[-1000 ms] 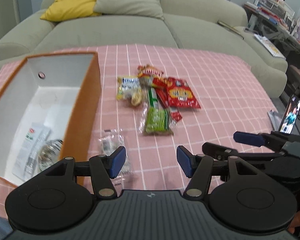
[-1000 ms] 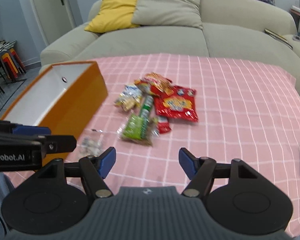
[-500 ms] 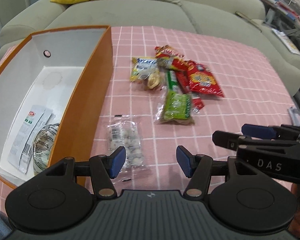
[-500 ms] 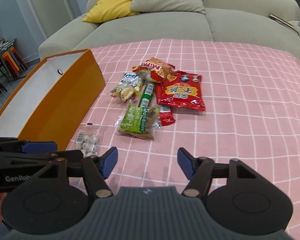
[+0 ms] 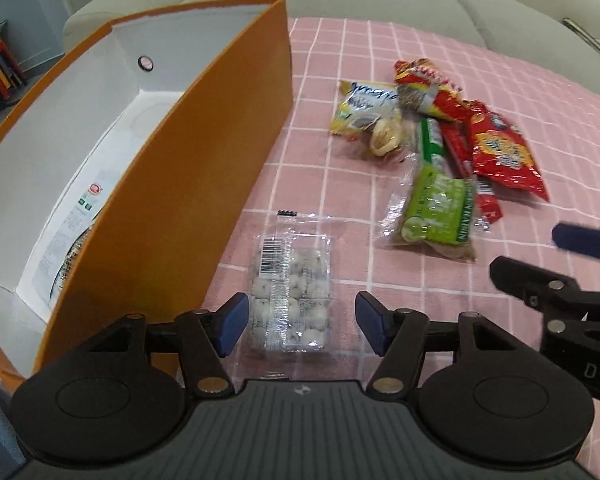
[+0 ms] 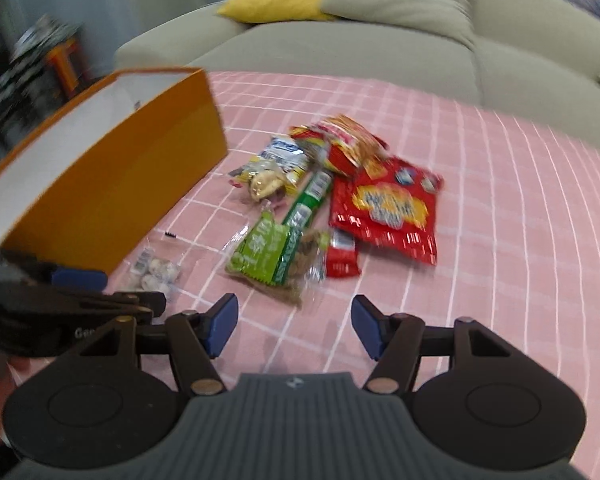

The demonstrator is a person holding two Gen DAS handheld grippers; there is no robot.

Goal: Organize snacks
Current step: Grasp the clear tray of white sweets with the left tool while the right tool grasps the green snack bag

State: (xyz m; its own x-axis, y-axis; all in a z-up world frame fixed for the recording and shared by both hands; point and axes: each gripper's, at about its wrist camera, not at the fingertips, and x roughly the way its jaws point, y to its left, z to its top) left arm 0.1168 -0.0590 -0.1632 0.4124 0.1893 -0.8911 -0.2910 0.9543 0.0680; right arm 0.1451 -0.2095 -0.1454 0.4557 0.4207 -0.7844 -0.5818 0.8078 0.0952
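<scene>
While its jaws are opening, the left gripper (image 5: pixel 298 328) is held above the clear packet (image 5: pixel 290 300), not touching it, beside the orange box (image 5: pixel 188 184). The right gripper (image 6: pixel 292 326) is kept half-wide and empty near the green packet (image 6: pixel 266 256).

Orange box (image 5: pixel 188 184), white inside, on pink white-checked cloth (image 5: pixel 380 52); red packet (image 5: pixel 500 152).
</scene>
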